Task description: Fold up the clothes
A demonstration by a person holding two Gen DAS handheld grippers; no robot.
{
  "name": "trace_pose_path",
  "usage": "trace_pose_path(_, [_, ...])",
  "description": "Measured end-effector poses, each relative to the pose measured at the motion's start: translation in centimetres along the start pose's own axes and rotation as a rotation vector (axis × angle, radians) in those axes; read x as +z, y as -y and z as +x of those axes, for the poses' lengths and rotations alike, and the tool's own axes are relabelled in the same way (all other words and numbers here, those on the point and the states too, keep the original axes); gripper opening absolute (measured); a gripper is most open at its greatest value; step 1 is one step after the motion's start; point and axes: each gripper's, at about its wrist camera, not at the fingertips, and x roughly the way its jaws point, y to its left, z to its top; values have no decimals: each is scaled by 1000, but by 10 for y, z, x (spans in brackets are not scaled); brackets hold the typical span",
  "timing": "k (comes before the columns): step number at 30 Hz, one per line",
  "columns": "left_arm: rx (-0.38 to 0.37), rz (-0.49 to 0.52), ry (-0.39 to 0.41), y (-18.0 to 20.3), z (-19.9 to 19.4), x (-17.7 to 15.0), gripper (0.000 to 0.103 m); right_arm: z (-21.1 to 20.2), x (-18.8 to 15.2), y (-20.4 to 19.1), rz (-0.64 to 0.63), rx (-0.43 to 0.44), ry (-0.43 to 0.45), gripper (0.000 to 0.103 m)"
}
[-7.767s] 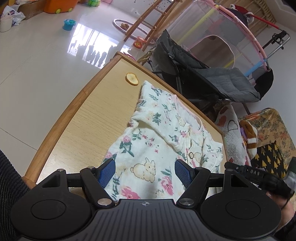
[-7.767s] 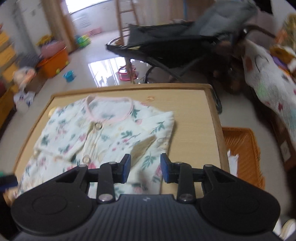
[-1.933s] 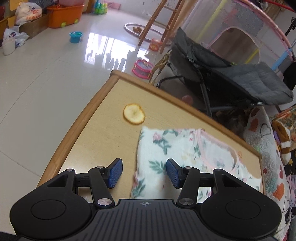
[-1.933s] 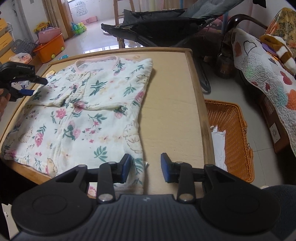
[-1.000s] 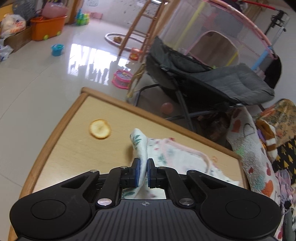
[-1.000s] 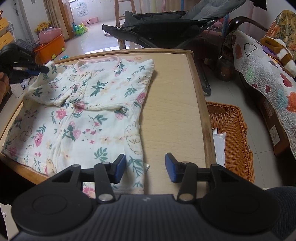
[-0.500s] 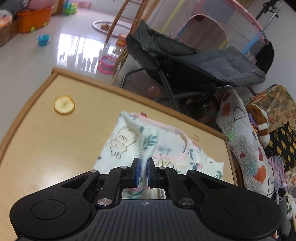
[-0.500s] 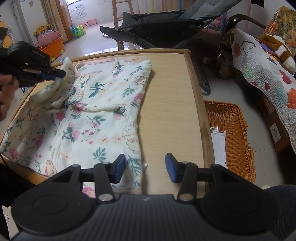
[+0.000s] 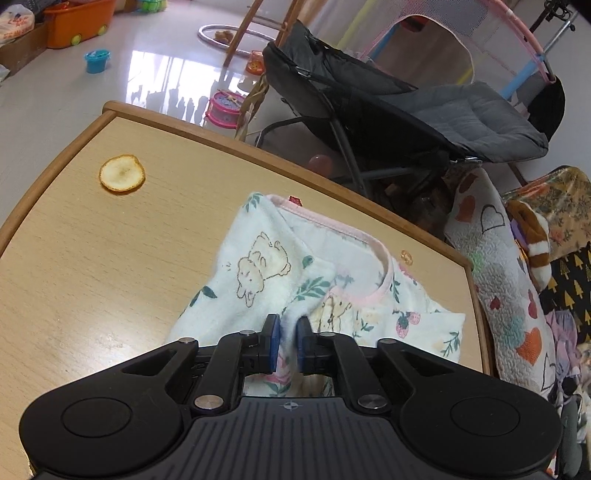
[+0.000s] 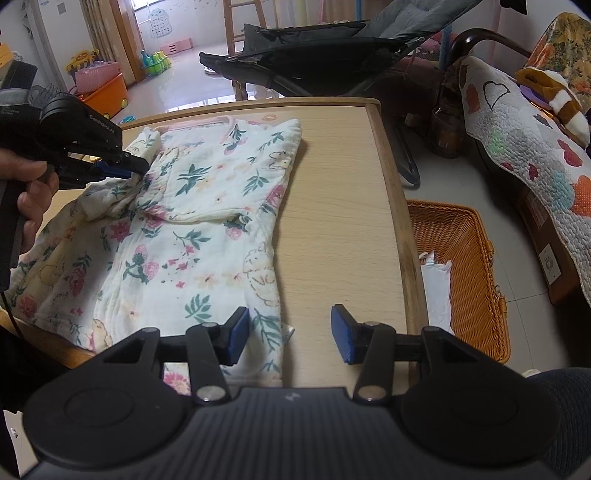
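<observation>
On the counter [image 10: 332, 192] lies a soft, light floral garment [image 10: 207, 206]; left claw [image 9: 287, 341] pinches its sleeve at nine o'clock, while right claw [image 10: 290, 334] hangs wide open, empty.

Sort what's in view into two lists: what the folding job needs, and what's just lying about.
Needed:
white floral baby garment with pink collar
left gripper, shut on its sleeve
right gripper, open
wooden table

Lying about:
round orange slice
orange wicker basket
dark grey stroller
orange toy bin
</observation>
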Motion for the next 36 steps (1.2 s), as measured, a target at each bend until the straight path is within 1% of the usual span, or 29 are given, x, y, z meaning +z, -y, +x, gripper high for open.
trace_pose_path(2, [-8,-19,-9,-1,-1,2,12,0,0,0,-3,-1,-1,50])
trace_pose_path(4, [-18,-46,-18,-3,-3,4,17,0,0,-1,-6,-2,-1,51])
trace_pose_path(6, [-42,-73,-31,-2,-6,6,18,0,0,-1,-9,-3,-2,51])
trace_pose_path(8, [-85,-88,-45,-2,-12,5,32,0,0,-2,-13,-5,-3,52])
trace_pose_path(9, [-85,-68,-35,-1,-18,2,48,0,0,-3,-16,-7,-3,52])
trace_pose_path(10, [-86,-48,-26,1,-24,-1,56,1,0,-3,-20,-10,-4,52])
trace_pose_path(18, [-89,112,52,8,-73,-22,58,1,0,-5,-26,-24,-11,55])
trace_pose_path(20, [-86,148,55,2,-88,-33,60,1,0,-6,-27,-30,-12,56])
trace_pose_path(22, [-86,166,50,-8,-98,-47,66,1,-1,-7,-33,-38,-11,58])
trace_pose_path(24, [-74,187,46,-22,-107,-60,66,2,-2,-9,-41,-49,-8,60])
trace_pose_path(25, [-54,196,49,-33,-112,-65,66,2,-2,-10,-43,-52,-7,61])
trace_pose_path(26, [-34,200,52,-40,-114,-70,66,2,-3,-10,-45,-55,-7,62])
trace_pose_path(29, [-21,189,62,-63,-119,-82,66,2,-4,-12,-42,-61,-5,63])
trace_pose_path(34, [-2,89,65,-90,-119,-86,66,2,-4,-12,-36,-66,-1,64])
trace_pose_path(36, [-7,85,73,-95,-118,-89,67,2,-5,-12,-35,-68,-1,64])
